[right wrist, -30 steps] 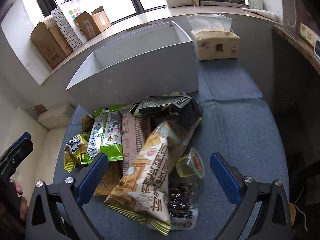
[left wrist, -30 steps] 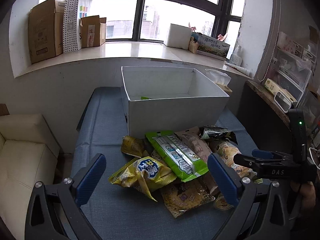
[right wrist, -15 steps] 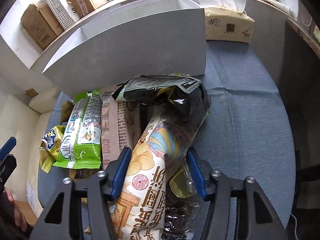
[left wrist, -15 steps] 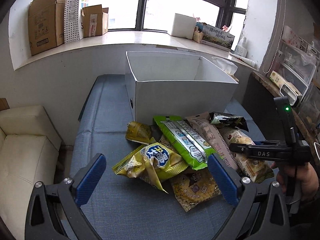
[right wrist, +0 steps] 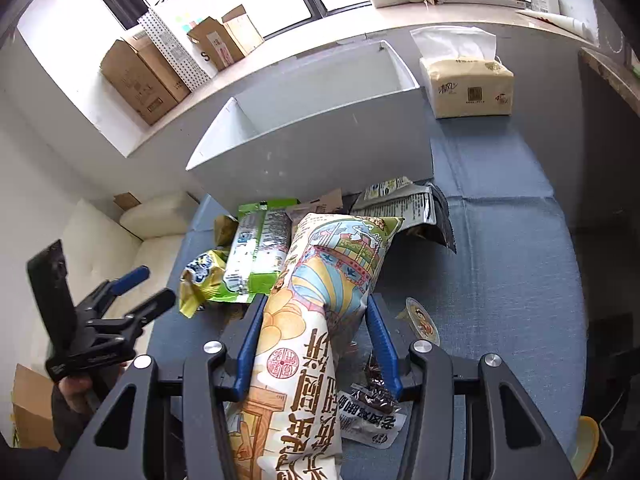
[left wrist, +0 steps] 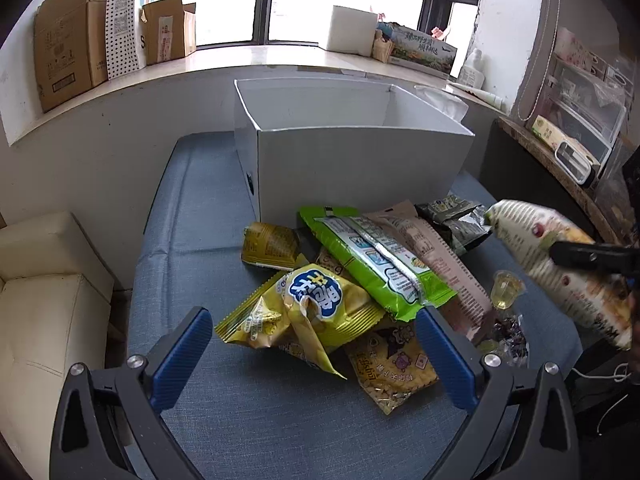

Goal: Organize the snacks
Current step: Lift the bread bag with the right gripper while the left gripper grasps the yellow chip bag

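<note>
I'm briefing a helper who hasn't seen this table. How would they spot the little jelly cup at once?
Start at the big white box on the blue cloth, then come forward to the heap of snack bags in front of it. At the heap's right edge, beside the long pinkish-brown packet, sits the jelly cup. Unlike its flat foil neighbours, it is a small clear yellowish tub.

The right gripper (right wrist: 316, 344) has just been closing and now clamps a long illustrated snack bag (right wrist: 320, 292), raised above the pile before the white box (right wrist: 320, 148) on the blue tabletop (right wrist: 520, 260).
</note>
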